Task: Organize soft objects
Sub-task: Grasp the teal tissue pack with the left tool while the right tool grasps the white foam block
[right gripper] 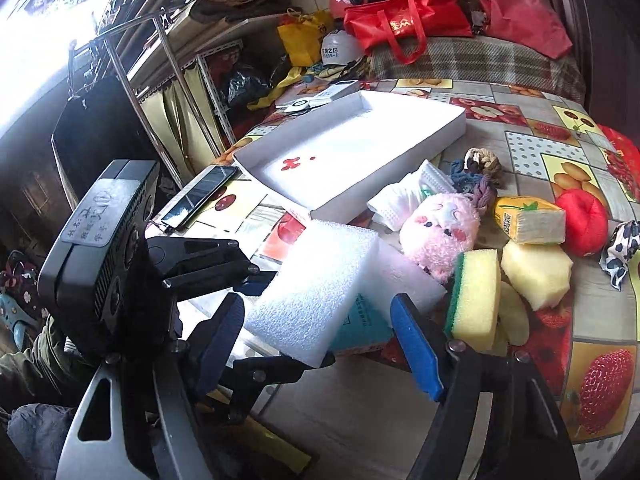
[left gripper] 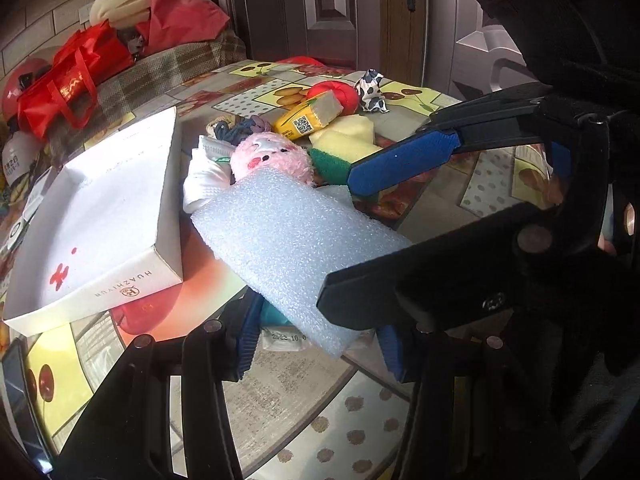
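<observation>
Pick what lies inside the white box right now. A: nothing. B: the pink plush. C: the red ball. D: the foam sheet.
A: the white box shows only its bare printed floor, while the pink plush, the foam sheet and the red ball all sit outside it on the table.

White foam (left gripper: 296, 236), pink plush (left gripper: 276, 156), yellow-green sponge (right gripper: 476, 292), red ball (right gripper: 582, 222), fruit-patterned tablecloth (right gripper: 536, 120), white box (left gripper: 96, 216).
</observation>
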Tool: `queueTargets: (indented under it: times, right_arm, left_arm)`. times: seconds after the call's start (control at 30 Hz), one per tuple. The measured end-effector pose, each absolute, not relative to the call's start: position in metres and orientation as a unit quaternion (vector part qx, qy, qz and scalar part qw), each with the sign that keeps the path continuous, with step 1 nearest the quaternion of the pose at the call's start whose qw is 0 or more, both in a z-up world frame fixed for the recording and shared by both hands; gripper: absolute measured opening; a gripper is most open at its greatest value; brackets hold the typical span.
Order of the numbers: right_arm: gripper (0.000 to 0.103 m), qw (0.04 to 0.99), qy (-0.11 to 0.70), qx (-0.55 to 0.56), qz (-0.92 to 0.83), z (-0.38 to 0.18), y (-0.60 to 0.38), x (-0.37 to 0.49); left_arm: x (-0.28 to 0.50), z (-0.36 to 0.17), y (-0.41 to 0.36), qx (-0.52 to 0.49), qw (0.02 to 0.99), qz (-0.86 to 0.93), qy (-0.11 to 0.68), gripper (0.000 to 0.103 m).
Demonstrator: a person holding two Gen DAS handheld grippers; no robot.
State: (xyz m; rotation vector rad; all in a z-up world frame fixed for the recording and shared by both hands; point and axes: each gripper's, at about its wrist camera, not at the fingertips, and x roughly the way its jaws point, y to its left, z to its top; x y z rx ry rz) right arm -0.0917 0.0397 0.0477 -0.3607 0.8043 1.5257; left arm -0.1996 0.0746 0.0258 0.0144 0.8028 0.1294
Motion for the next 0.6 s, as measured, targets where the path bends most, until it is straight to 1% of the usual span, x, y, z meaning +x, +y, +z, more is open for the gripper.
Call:
queueTargets:
  times: [0.03,0.23,0.37,0.4,0.43,0.57,0.6]
  right_arm:
    - [0.072,0.634,0.354,-0.164,0.668,0.046,0.042,-0.094]
    - [0.072,0.648,0.372,-0.188,0.637,0.035,0.064,-0.099]
    - [0.072,0.652,0.373,-0.196,0.63,0.033,0.069,-0.103]
    - [0.062,0.653,0.369,-0.202,0.629,0.033,0.069,-0.105]
    - [0.058,0.65,0.369,-0.209,0.631,0.031,0.07,-0.105]
    - [0.055,0.647,0.368,-0.177,0.644,0.033,0.059,-0.099]
    - [0.055,0.652,0.362,-0.159,0.647,0.036,0.053,-0.095]
  left_arm:
    - [-0.199,0.026,0.074,0.006,0.919,0.062,0.39,0.05]
    - [-0.194,0.025,0.066,0.021,0.917,0.069,0.391,0.051]
    - [-0.196,0.026,0.074,0.003,0.92,0.069,0.387,0.051]
    - [-0.197,0.027,0.074,0.003,0.92,0.068,0.385,0.051]
    - [-0.197,0.026,0.072,0.005,0.919,0.069,0.388,0.051]
    - [-0.199,0.028,0.073,0.006,0.922,0.075,0.381,0.051]
    - [-0.201,0.029,0.076,0.0,0.922,0.079,0.378,0.049]
